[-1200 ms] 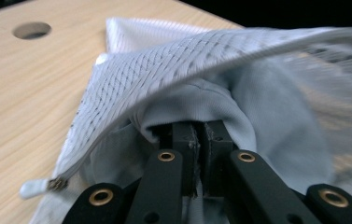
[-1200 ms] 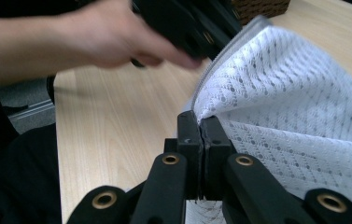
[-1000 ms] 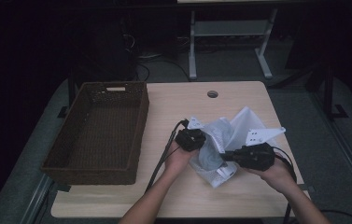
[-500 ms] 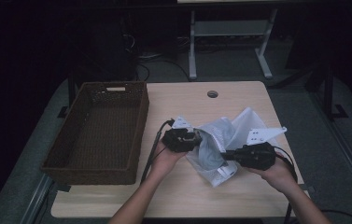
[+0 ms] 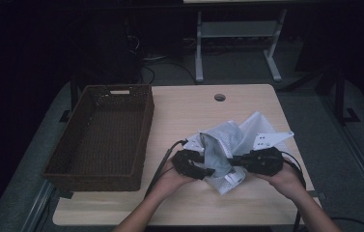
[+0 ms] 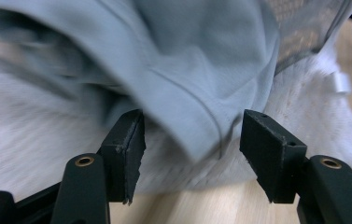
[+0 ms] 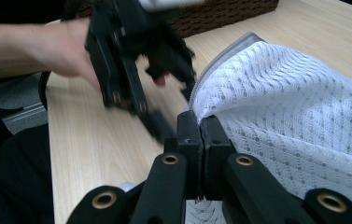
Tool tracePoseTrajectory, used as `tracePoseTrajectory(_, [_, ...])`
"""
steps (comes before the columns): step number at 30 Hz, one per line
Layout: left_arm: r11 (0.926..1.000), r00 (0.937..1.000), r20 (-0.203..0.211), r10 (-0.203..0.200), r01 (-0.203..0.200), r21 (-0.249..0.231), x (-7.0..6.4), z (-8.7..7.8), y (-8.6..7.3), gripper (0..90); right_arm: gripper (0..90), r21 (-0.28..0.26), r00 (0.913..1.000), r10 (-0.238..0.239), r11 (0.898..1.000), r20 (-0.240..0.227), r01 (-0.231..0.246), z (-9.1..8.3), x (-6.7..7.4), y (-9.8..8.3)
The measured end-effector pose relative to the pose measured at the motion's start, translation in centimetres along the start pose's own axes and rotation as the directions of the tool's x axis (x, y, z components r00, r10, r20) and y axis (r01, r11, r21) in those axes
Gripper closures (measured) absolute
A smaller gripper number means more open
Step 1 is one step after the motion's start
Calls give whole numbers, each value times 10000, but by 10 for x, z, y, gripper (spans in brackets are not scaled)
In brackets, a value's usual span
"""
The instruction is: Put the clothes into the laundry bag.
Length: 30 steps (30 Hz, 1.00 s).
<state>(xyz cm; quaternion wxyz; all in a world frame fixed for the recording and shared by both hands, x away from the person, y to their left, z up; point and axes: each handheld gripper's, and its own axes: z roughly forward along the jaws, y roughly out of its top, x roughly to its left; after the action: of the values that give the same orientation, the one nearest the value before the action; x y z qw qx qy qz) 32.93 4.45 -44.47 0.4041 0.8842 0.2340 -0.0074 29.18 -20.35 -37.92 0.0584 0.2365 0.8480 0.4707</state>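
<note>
Beside the basket (image 5: 105,135), right tongs (image 7: 200,126) pinching mesh bag (image 7: 295,93) (left tongs (image 6: 190,140) spread around grey cloth (image 6: 183,70)).

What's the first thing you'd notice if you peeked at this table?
A crumpled white mesh bag with a grey garment in it lies near the table's front edge, between two hands holding black tools. The right gripper is pinched shut on the mesh, and the left gripper is open with a fold of grey cloth between its jaws. A big dark wicker basket sits on the left.

Overhead; two close, perhaps facing
</note>
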Motion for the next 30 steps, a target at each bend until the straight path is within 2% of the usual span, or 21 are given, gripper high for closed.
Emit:
tracePoseTrajectory(1, [10000,10000,0,0,0,0,0,0,0,422,879,0,10000,0,10000,0,0,0,0,0])
tracePoseTrajectory(2, [9995,9996,-84,258,-256,208,-4,11,3,500,879,21,10000,18,10000,20,-18,0,-1,-1])
tracePoseTrajectory(3, [9995,9996,-84,258,-256,208,-4,11,3,613,879,21,10000,18,10000,20,-18,0,-1,-1])
tracePoseTrajectory(4, [9991,9993,2,364,-364,211,-6,19,4,724,879,35,9999,59,10000,88,-59,0,-3,-1])
tracePoseTrajectory(5, [9992,9993,87,374,-375,109,-7,22,5,803,879,52,9999,80,10000,114,-81,1,-4,-2])
tracePoseTrajectory(6, [9992,9992,80,384,-385,68,-8,24,6,832,879,77,9999,102,9999,127,-103,2,-5,-3])
tracePoseTrajectory(8, [9989,9989,52,472,-472,-66,-10,24,8,841,879,116,9999,106,9999,130,-108,2,-6,-3])
tracePoseTrajectory(10, [9960,9978,-49,654,-656,-611,-13,20,12,847,879,141,9997,120,9998,204,-123,3,-7,-4])
tracePoseTrajectory(11, [9900,9979,-192,620,-639,-1255,-14,13,20,848,878,77,9996,166,9998,210,-167,2,-6,-3])
tracePoseTrajectory(12, [9853,9978,-343,564,-612,-1597,-14,10,23,849,879,18,9996,163,9999,231,-163,1,-6,-3])
tracePoseTrajectory(13, [9853,9978,-343,564,-612,-1597,-14,10,23,850,879,18,9996,163,9999,231,-163,1,-6,-3])
tracePoseTrajectory(14, [9773,9976,-582,374,-487,-2064,-13,8,29,850,879,-57,9996,140,9999,243,-139,-2,-4,0])
tracePoseTrajectory(15, [9773,9976,-582,374,-487,-2064,-13,8,29,850,879,-147,9997,117,9998,222,-113,-3,-3,1])
tracePoseTrajectory(17, [9712,9977,-671,102,-258,-2367,-10,16,36,850,879,-289,9998,10,9996,207,-4,-6,0,5])
tracePoseTrajectory(19, [9689,9974,-719,-47,-133,-2471,-9,25,38,849,879,-400,9997,-81,9992,250,91,-9,2,7])
tracePoseTrajectory(22, [9647,9968,-792,-134,-79,-2631,-9,39,40,844,879,-466,9996,-82,9989,289,95,-13,4,8])
tracePoseTrajectory(26, [9649,9971,-677,-337,148,-2623,-7,49,39,829,879,-489,9992,-5,9988,405,25,-16,0,6])
tracePoseTrajectory(28, [9659,9969,-707,-339,145,-2586,-7,49,39,791,879,-471,9989,25,9989,477,-2,-17,-2,5])
tracePoseTrajectory(30, [9707,9972,-704,-258,82,-2402,-8,42,39,737,879,-481,9987,55,9988,507,-31,-17,-4,3])
